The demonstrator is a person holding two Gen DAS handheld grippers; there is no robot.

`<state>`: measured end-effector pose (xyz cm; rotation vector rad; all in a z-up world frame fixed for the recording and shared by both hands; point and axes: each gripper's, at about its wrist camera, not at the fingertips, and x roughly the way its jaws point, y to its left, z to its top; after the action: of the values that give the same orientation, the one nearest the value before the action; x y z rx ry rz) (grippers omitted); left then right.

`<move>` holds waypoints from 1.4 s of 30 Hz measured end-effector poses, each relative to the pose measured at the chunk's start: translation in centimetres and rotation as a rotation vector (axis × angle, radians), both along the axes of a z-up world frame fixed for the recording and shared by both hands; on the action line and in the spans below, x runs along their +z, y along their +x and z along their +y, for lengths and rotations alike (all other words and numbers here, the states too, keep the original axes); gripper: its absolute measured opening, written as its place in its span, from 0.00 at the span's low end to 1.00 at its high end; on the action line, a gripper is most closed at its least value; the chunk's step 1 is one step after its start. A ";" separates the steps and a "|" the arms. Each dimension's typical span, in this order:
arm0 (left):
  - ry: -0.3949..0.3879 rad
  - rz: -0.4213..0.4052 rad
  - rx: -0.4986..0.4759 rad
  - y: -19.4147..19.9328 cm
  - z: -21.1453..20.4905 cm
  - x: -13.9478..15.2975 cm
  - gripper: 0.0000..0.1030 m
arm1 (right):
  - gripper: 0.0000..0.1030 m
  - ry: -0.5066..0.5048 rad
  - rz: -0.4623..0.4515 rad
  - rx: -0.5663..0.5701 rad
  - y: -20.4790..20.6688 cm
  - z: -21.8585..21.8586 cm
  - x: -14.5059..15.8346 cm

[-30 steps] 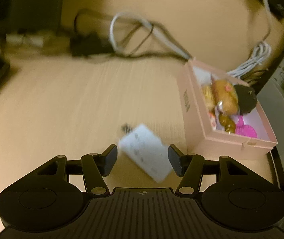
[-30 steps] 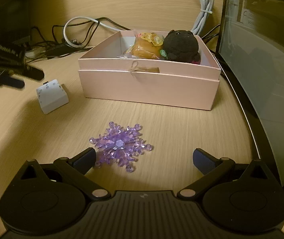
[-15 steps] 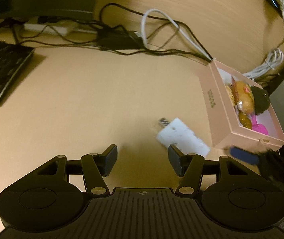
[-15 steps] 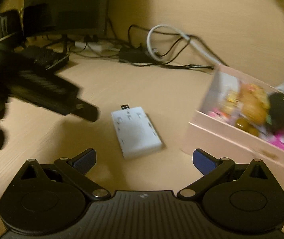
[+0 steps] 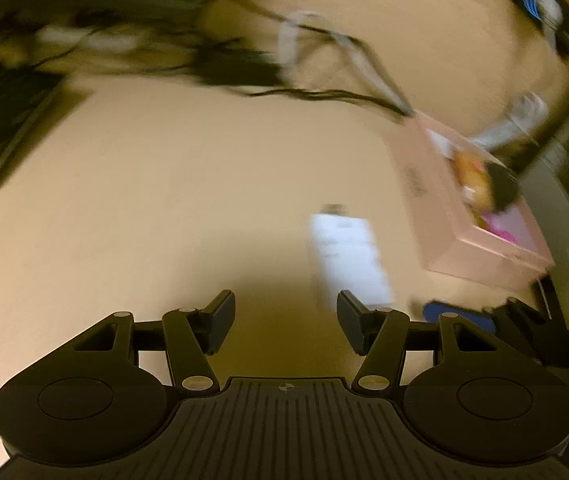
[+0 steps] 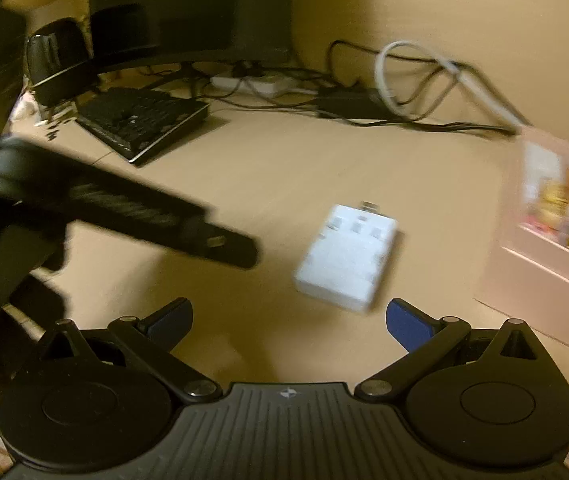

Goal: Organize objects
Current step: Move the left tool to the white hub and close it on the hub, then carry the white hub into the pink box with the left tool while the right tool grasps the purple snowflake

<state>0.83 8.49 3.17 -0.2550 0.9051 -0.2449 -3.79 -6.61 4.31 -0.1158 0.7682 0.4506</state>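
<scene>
At the far left of the right wrist view, a black keyboard [image 6: 144, 124] lies on the wooden surface [image 6: 284, 168] under a dark monitor [image 6: 188, 8], with a tangle of cables [image 6: 404, 92] running along the wall behind. The left claw [image 5: 284, 322] is released, fingers spread with nothing between them, hovering above the surface; seen from the right wrist it reaches in from the left as a dark blurred shape. The white charger block [image 6: 346, 256] lies flat on the surface, its small plug end pointing away toward the wall, just ahead of both claws and near the pink box [image 5: 464, 216]. The right claw [image 6: 288, 320] is also released, blue-padded fingers wide apart, with the block just beyond them. At the right stands the open pink box, holding an orange plush [image 5: 472, 174], a dark round toy [image 5: 504, 188] and something bright pink; all of this is motion-blurred.
</scene>
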 end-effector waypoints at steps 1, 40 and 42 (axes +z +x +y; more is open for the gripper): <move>0.022 -0.021 -0.030 0.3 -1.2 0.1 0.59 | 1.00 -0.011 -0.010 -0.029 -0.7 -0.8 0.3; 0.228 -0.064 -0.185 0.3 -6.3 -1.3 0.51 | 0.60 -0.088 -0.004 -0.426 -3.7 -10.5 -1.5; 0.215 -0.059 -0.215 -0.4 -5.9 -1.1 0.51 | 0.60 -0.096 -0.013 -0.429 -4.0 -10.4 -1.0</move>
<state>0.43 2.57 2.07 0.0493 0.8927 -0.3487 -7.82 -16.97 3.26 -0.0409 0.7767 0.0056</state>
